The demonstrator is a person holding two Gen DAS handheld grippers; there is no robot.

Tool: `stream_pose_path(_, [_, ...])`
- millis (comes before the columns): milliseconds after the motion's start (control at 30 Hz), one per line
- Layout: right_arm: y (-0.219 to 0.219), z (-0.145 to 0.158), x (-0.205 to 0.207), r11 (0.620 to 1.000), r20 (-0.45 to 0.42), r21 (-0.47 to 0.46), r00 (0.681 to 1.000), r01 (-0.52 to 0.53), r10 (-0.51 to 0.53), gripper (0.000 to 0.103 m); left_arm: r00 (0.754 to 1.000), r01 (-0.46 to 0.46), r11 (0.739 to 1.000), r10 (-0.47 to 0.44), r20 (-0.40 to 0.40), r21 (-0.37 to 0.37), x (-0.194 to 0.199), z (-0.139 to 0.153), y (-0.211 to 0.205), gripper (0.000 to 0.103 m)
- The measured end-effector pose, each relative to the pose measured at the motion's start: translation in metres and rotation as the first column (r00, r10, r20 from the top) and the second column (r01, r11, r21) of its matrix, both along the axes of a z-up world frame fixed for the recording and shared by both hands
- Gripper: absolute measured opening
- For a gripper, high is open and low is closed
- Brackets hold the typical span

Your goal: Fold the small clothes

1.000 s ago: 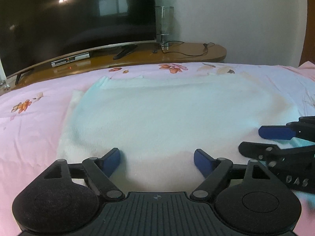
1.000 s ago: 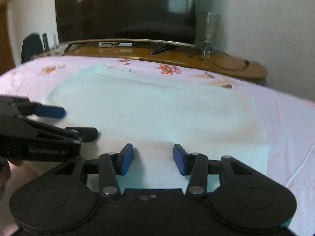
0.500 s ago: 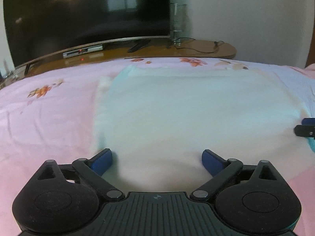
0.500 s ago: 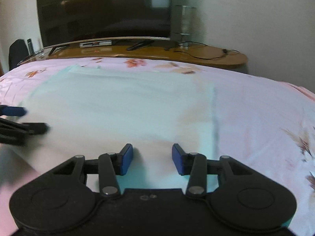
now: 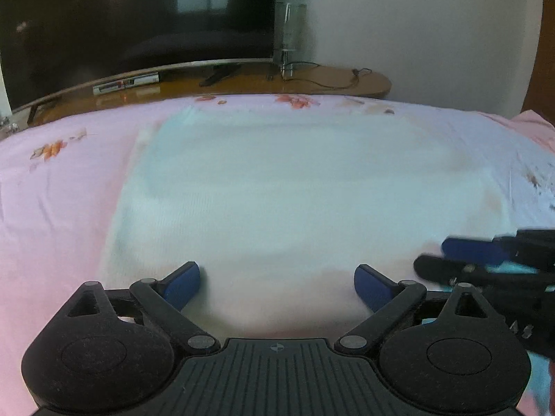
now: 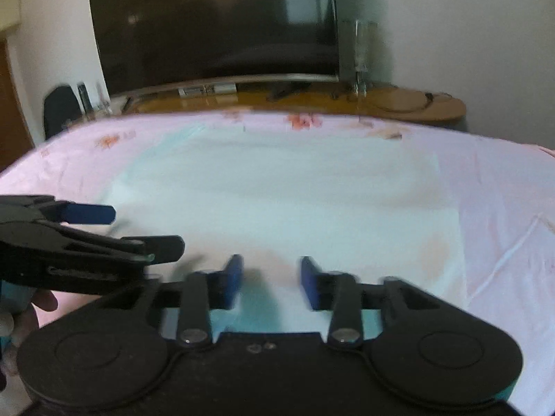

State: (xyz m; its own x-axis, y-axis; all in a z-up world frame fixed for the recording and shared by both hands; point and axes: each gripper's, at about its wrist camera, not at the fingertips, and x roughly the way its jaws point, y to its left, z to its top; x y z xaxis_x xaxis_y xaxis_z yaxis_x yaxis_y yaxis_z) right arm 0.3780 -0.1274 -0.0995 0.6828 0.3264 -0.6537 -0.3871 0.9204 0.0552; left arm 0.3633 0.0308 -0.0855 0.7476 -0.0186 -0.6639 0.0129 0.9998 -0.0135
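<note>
A pale mint-white garment (image 5: 295,187) lies spread flat on the pink floral bedsheet (image 5: 59,187); it also shows in the right wrist view (image 6: 288,194). My left gripper (image 5: 276,282) is open and empty, its blue pads just above the garment's near edge. My right gripper (image 6: 271,279) is open and empty over the same near edge. The right gripper shows at the right of the left wrist view (image 5: 485,263), and the left gripper at the left of the right wrist view (image 6: 104,232), close beside each other.
A wooden TV stand (image 5: 242,83) runs along the bed's far edge, carrying a large dark television (image 5: 138,20), a glass (image 5: 289,40) and a cable. A white wall is at the right. A dark chair (image 6: 60,111) stands far left.
Both grippers have swung back toward each other over the garment's near edge; half a second ago they were further apart. Both stay open and the garment lies flat as before.
</note>
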Motion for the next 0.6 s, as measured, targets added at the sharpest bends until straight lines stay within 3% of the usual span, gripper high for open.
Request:
stream_pose_path(67, [0.003,-0.003,-0.004,1.0,0.031,-0.021,0.999,-0.013,0.013,0.035,1.0,0.02,0.999,-0.021,0.022,0.042,-0.008,-0.002,-0.001,0.096])
stream_pose_path(267, [-0.011,0.0,-0.014,0.994,0.066,-0.106,0.998,-0.017,0.024,0.037,1.0,0.002,1.0,-0.003,0.027,0.017,-0.019,-0.003,0.023,0.096])
stream_pose_path(500, [-0.086,-0.002,-0.034,0.991,0.061,-0.004,0.989,0.136,-0.136,0.036,0.999,-0.013,1.0,0.013,0.042,0.0,-0.031,-0.008,0.042,0.096])
stream_pose_path(600, [-0.09,-0.004,-0.036,0.991,0.068,0.0,0.988,0.137,-0.137,0.036,0.999,-0.031,1.0,0.031,0.019,0.005,-0.025,-0.002,0.04,0.096])
